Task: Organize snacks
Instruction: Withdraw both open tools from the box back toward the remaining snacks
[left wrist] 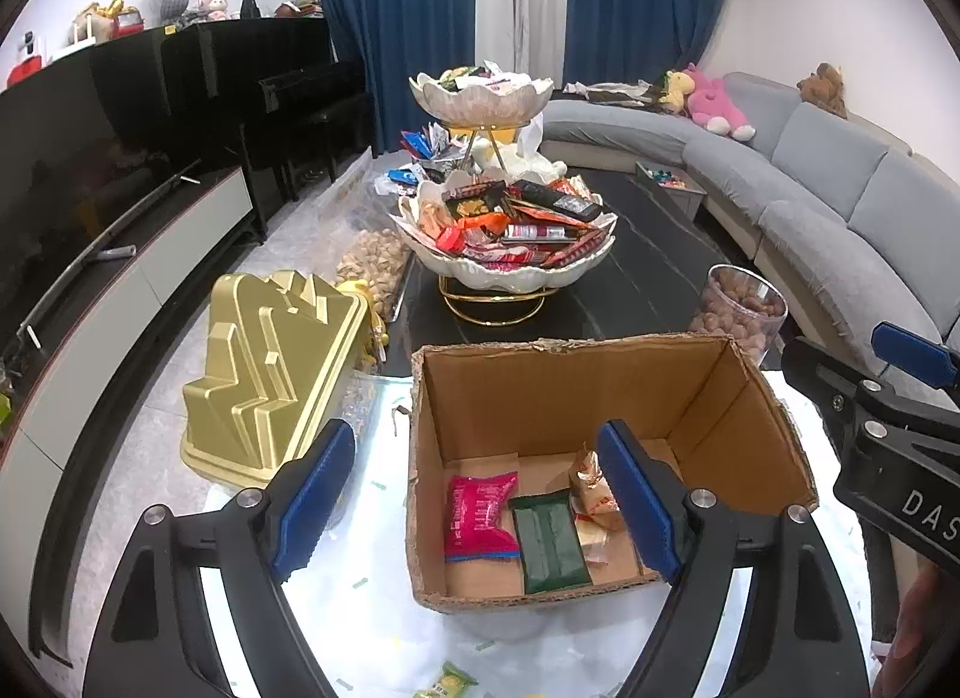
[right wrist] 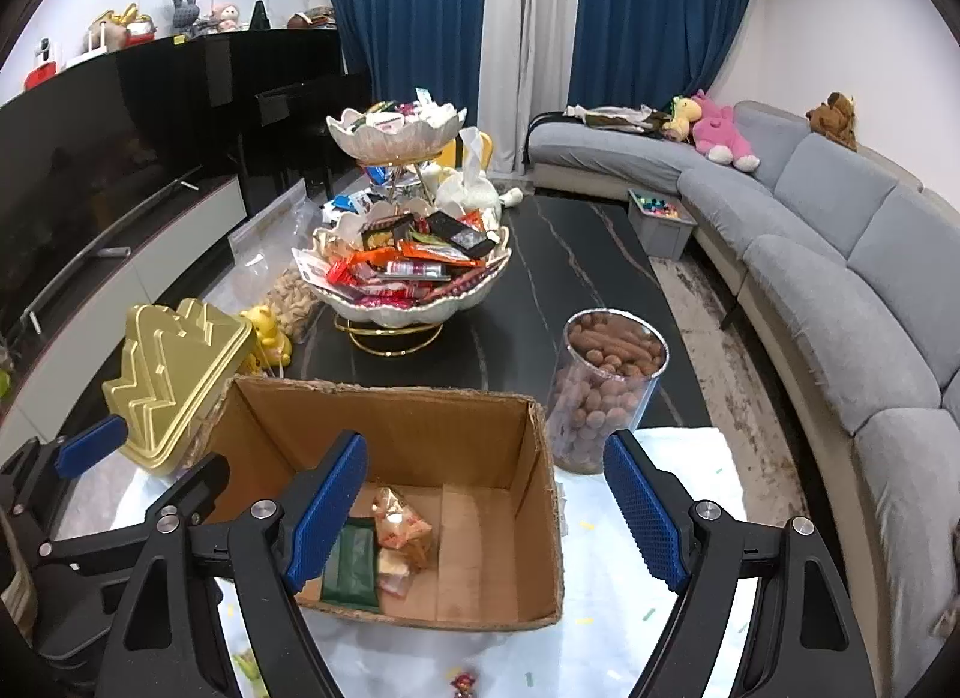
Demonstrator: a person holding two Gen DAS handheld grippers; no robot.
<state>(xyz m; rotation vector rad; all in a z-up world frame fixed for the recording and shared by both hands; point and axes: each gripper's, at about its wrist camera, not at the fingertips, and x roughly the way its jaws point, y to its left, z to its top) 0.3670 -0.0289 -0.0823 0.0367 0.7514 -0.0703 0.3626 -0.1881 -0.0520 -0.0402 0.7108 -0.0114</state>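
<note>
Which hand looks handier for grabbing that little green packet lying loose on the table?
Left, probably. The green-yellow snack packet lies just below the open left tool, whereas the right tool hangs open nearer the clear jar of brown nuts.

Looked like a home's living room: curved grey sofa (right wrist: 840,254) with plush toys (right wrist: 720,134), blue curtains (right wrist: 408,8), black piano (left wrist: 288,92), big TV (left wrist: 78,158), and a snack-laden tiered bowl (right wrist: 408,254) on the worktop (right wrist: 570,278).
</note>
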